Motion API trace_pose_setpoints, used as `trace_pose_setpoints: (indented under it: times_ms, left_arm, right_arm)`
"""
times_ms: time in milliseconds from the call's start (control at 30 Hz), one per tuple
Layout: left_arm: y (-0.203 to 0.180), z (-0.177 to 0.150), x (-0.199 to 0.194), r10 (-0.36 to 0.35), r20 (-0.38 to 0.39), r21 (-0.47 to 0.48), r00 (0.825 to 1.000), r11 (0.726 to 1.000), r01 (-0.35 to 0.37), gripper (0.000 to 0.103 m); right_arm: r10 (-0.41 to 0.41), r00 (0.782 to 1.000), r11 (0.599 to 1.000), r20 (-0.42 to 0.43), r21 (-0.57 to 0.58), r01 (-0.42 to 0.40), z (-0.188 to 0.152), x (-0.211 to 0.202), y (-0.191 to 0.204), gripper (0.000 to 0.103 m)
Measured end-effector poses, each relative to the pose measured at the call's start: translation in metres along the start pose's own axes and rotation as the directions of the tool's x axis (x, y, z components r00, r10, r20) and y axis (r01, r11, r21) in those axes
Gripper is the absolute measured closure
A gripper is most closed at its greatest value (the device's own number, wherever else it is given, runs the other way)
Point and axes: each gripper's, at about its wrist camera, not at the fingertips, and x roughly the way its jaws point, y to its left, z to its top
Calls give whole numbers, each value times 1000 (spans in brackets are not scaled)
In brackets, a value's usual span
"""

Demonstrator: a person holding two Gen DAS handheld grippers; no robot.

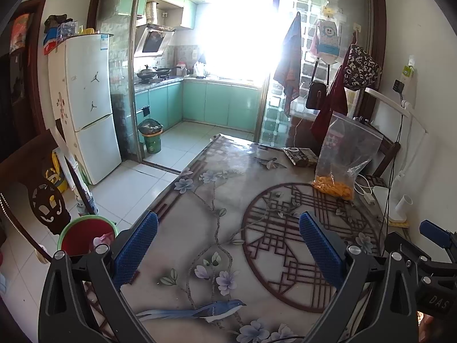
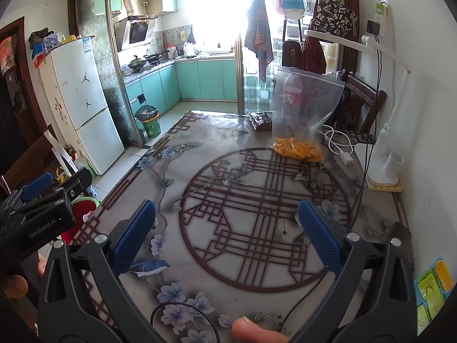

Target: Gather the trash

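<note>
Both claws wide apart, holding nothing, over the table.
The bag and dark wrapper sit upper right; the red bin stands lower left. Either reaching or finished, I can't tell which.

Plastic bag upright at the far right of my surface, packet just left of it, charger cable to its right, lamp base beyond, bin off the left edge.
</note>
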Motion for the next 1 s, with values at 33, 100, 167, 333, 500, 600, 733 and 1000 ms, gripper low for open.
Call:
trace_pose_setpoints:
  times_ms: [33, 100, 167, 333, 500, 600, 733, 1000]
  left_arm:
    - [1, 0, 0, 1, -1, -1, 1000, 1000, -1, 8]
    - [3, 0, 2, 2, -3, -3, 1000, 1000, -2, 8]
    - [5, 0, 2, 1, -6, -3, 1000, 1000, -1, 8]
    - [8, 1, 4, 5, -10, -4, 1000, 1000, -5, 8]
    - [12, 1, 8, 7, -15, -6, 1000, 1000, -7, 8]
    - [13, 2, 9, 7, -17, -5, 1000, 1000, -7, 8]
    - [11, 2, 10, 3, -20, 5, 1000, 1000, -3, 8]
    - [5, -12, 43, 9, -71, 51, 997, 999, -5, 8]
  right_arm:
    - [1, 1000, 1000, 0, -1, -1, 0, 1, 1, 5]
    - [1, 1000, 1000, -3, -4, -1, 0, 2, 3, 5]
    - [1, 1000, 1000, -5, -7, -1, 1, 3, 5, 5]
    - [4, 1000, 1000, -9, -11, -4, 3, 7, 9, 5]
    - [6, 1000, 1000, -15, -13, -7, 4, 10, 11, 5]
    - [7, 1000, 1000, -18, -14, -7, 5, 13, 13, 5]
    - [10, 1000, 1000, -18, -12, -10, 7, 15, 15, 5]
    - [-6, 998, 1000, -57, -13, 5, 1, 32, 11, 5]
